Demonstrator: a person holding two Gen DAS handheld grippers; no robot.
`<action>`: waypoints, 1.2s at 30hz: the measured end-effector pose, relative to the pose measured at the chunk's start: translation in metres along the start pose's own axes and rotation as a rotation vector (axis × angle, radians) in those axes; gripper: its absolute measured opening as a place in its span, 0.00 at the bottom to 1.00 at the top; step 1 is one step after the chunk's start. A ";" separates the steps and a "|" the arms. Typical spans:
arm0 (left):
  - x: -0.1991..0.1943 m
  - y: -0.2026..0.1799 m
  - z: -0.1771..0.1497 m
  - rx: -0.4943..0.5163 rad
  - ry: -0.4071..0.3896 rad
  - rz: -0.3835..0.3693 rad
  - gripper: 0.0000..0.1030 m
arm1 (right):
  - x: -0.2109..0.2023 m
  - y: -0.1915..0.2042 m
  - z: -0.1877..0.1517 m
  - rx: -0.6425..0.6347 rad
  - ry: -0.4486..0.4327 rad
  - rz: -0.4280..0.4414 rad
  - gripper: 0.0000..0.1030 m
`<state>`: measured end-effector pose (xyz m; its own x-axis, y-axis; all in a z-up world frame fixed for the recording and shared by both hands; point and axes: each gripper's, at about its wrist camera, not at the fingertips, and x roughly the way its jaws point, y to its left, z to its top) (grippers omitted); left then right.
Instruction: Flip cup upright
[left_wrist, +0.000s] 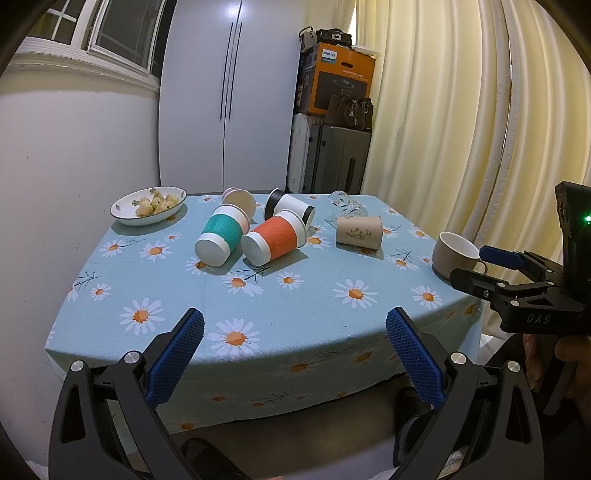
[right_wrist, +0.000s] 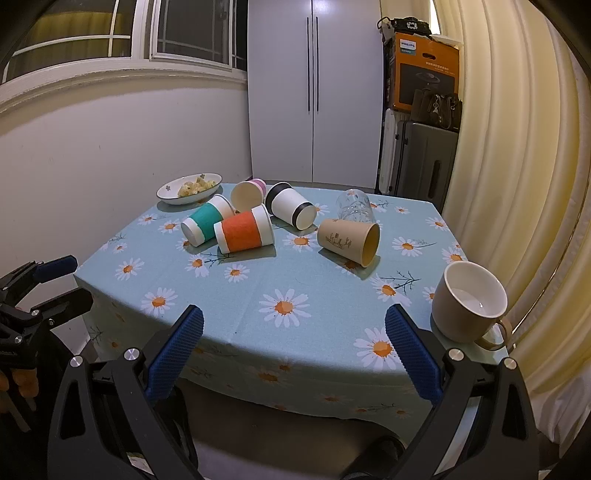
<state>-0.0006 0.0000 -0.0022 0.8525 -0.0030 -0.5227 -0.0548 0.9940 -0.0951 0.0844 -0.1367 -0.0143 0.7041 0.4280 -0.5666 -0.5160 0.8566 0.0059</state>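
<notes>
Several cups lie on their sides on the daisy tablecloth (left_wrist: 295, 314): a teal-banded cup (left_wrist: 219, 236) (right_wrist: 205, 225), an orange-banded cup (left_wrist: 275, 240) (right_wrist: 245, 232), a black-banded white cup (left_wrist: 290, 208) (right_wrist: 291, 206), a pink cup (left_wrist: 238, 201) (right_wrist: 249, 194), a beige paper cup (left_wrist: 358, 230) (right_wrist: 349, 240) and a clear glass (left_wrist: 347, 206) (right_wrist: 356, 205). A beige mug (left_wrist: 458, 254) (right_wrist: 469, 306) stands upright at the right edge. My left gripper (left_wrist: 295, 350) is open and empty at the table's near edge. My right gripper (right_wrist: 293, 350) is open and empty, next to the mug.
A white bowl of snacks (left_wrist: 149, 205) (right_wrist: 190, 192) sits at the far left corner by the wall. Behind the table stand a white cabinet (left_wrist: 229, 92), suitcases (left_wrist: 332, 155) and stacked boxes. Curtains (left_wrist: 461, 110) hang along the right side.
</notes>
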 end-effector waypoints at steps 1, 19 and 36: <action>0.000 0.000 0.000 0.000 0.000 0.000 0.94 | 0.000 0.000 0.000 0.000 0.000 0.000 0.95; 0.000 -0.004 -0.001 0.003 0.001 -0.002 0.94 | 0.003 -0.004 -0.006 -0.001 0.009 -0.001 0.95; 0.007 -0.002 -0.003 -0.033 0.041 -0.032 0.94 | 0.005 -0.001 -0.004 -0.013 0.014 0.015 0.95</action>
<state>0.0042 -0.0020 -0.0080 0.8323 -0.0398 -0.5529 -0.0454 0.9892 -0.1396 0.0864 -0.1371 -0.0205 0.6894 0.4369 -0.5778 -0.5329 0.8462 0.0040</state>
